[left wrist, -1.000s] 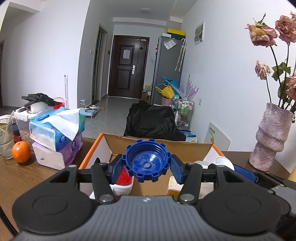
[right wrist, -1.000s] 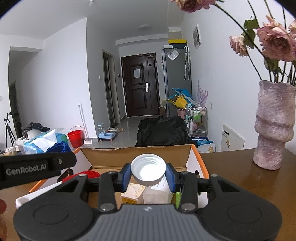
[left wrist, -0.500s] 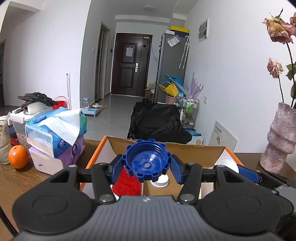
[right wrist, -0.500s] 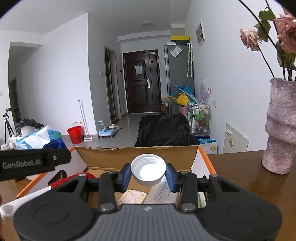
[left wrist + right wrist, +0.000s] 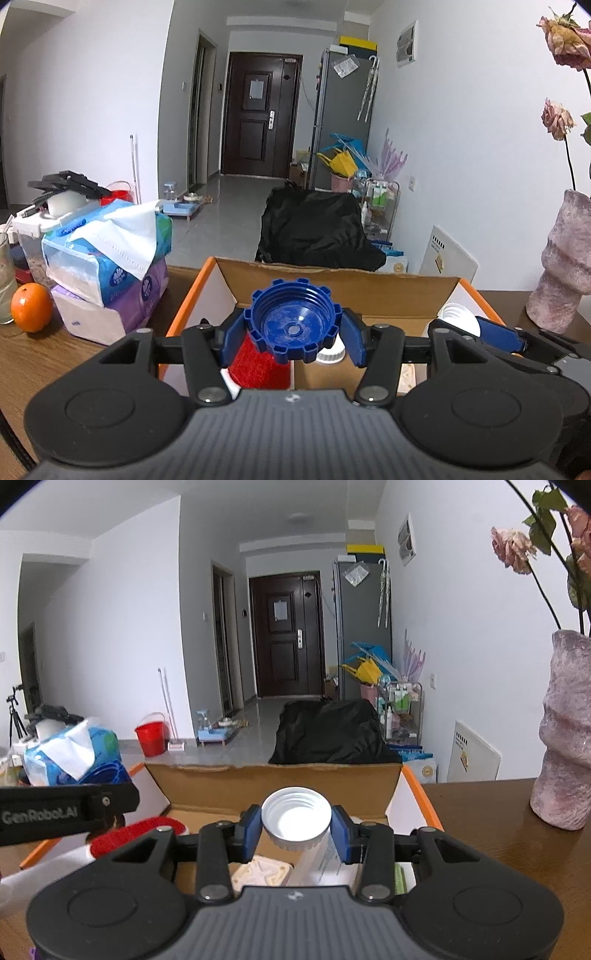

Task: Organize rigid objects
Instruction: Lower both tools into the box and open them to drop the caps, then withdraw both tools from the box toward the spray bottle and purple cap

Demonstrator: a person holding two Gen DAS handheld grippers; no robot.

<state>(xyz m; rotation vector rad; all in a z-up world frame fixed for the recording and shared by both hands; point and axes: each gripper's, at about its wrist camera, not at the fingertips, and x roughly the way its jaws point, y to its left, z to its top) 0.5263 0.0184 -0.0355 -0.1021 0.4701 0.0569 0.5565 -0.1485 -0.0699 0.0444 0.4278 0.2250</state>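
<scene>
Left gripper (image 5: pixel 292 336) pinches the blue ridged plastic cap (image 5: pixel 293 320), right gripper (image 5: pixel 295 832) clamps the white threaded plastic cap (image 5: pixel 296 819), both over the open cardboard box (image 5: pixel 273 782) — thin rim grips, either could pop sideways and miss its compartment

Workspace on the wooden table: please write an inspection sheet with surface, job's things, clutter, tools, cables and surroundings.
Surface: brown wooden table, glossy.
Job's things: open cardboard box with orange edges; blue cap and white cap held above it; red item and cream piece inside.
Clutter: tissue packs, stacked; orange; pink vase with dried roses.
Tools: left tool shut on blue cap; right tool shut on white cap.
Cables: nothing seen.
Surroundings: dark door, grey fridge, red bucket, black bag.
</scene>
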